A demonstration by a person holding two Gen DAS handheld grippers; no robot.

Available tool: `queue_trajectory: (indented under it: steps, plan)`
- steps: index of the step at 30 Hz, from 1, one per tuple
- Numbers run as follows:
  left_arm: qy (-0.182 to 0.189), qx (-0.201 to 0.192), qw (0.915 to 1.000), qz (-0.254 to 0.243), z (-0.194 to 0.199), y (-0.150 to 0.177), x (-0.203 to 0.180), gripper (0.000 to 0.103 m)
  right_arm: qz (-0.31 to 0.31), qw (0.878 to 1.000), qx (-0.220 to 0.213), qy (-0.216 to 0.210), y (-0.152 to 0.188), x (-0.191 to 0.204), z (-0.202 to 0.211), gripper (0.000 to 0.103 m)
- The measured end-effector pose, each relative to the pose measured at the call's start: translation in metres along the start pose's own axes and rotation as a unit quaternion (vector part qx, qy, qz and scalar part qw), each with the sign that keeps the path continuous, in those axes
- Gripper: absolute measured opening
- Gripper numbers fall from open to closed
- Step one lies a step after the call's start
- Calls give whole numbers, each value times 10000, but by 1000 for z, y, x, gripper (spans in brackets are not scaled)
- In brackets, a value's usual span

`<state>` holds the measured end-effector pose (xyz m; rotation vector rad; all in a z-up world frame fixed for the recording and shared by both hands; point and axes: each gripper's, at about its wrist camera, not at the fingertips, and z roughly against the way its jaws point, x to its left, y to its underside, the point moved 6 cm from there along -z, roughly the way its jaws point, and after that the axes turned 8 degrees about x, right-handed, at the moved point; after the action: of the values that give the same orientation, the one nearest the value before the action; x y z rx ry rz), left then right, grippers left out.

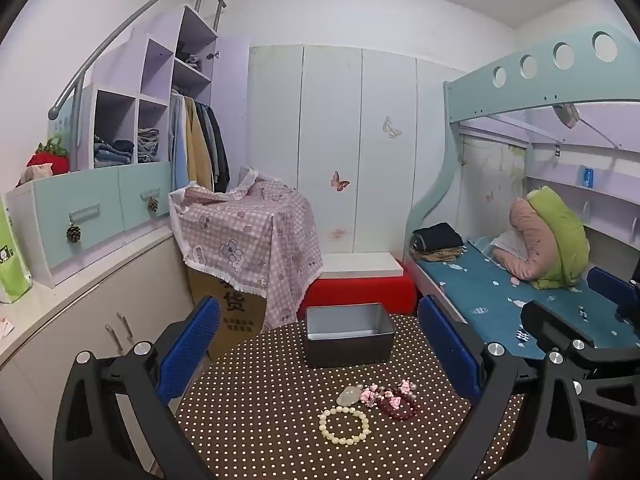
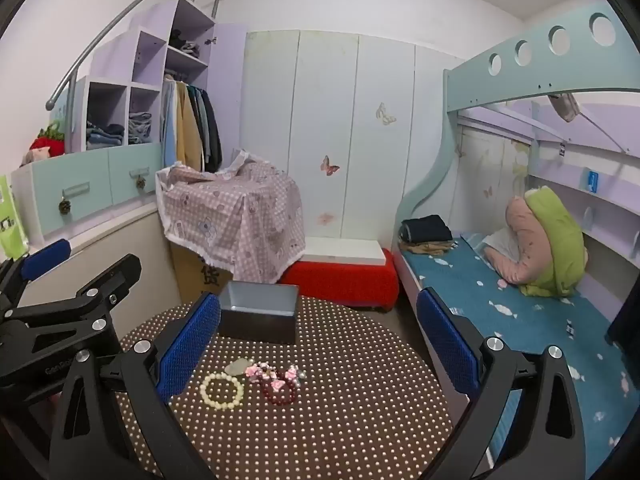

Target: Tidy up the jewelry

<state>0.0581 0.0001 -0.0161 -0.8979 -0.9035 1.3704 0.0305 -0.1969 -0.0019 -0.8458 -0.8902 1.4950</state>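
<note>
**Left wrist view: jewelry waits, both tongs spread wide**

Left wrist view shows the left tongs (image 1: 320, 344) with jaws fully apart and nothing between them, held above the polka-dot bench (image 1: 248, 432). A cream bead bracelet (image 1: 344, 426) lies near the front, just beside a dark red bracelet (image 1: 398, 406) with pink flower charms (image 1: 370, 392) and a pale stone (image 1: 347, 396). The pieces sit clustered together, probably so either side can reach them. Behind them, well apart, stands an empty grey metal box (image 1: 348, 334), open side up, likely the place to put them. The right tongs (image 2: 318, 344) are likewise wide open and empty, angled slightly down toward the cluster, seemingly ready for a first pick.
</note>
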Motion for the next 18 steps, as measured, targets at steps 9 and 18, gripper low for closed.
queue_trajectory:
  steps: [9,18]
  plan:
    - [6,22,10000,1,0,0,0,96,-18,10000,-1,-9,1,0,0,95]
    - [4,25,10000,-8,0,0,0,96,-30,10000,3,-16,0,-1,0,95]
